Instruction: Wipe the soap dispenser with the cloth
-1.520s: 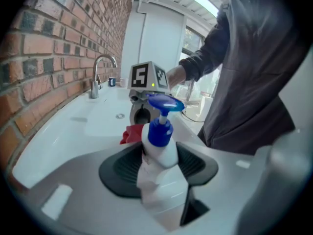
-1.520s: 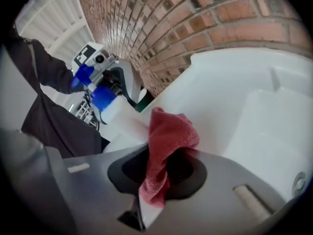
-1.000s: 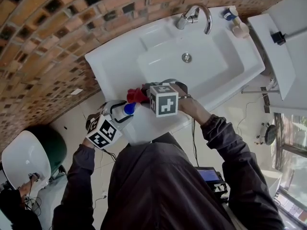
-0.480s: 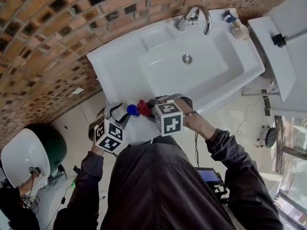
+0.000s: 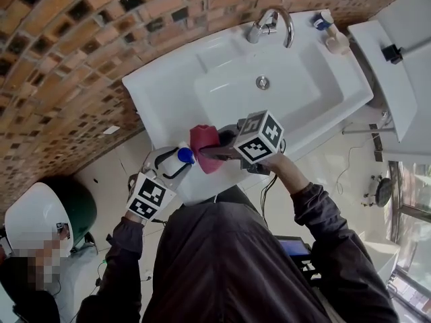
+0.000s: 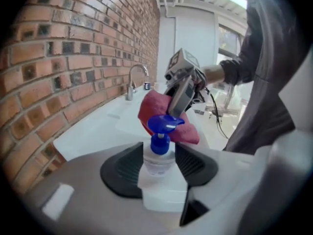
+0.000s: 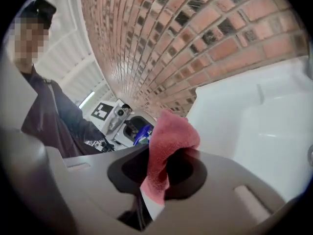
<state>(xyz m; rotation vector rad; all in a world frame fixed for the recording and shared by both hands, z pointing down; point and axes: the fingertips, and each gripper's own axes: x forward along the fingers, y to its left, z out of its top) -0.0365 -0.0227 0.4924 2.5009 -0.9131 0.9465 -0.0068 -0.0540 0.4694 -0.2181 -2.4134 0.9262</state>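
A clear soap dispenser (image 6: pixel 159 161) with a blue pump sits between the jaws of the left gripper (image 6: pixel 159 155). The pads are on the bottle's sides while the jaws ease open. The gripper's body cuts off the bottle's base in the left gripper view. At about 2 o'clock from the pump in the head view, the right gripper (image 5: pixel 219 152) pinches a red cloth (image 5: pixel 203 147) with its jaws closed on a fold. The cloth is just beside the pump (no view shows whether they touch). In the right gripper view the cloth covers the dispenser, and only a blue sliver shows at 10 o'clock. Both are held at the front rim of the white sink (image 5: pixel 161 93), at 7 o'clock from the drain.
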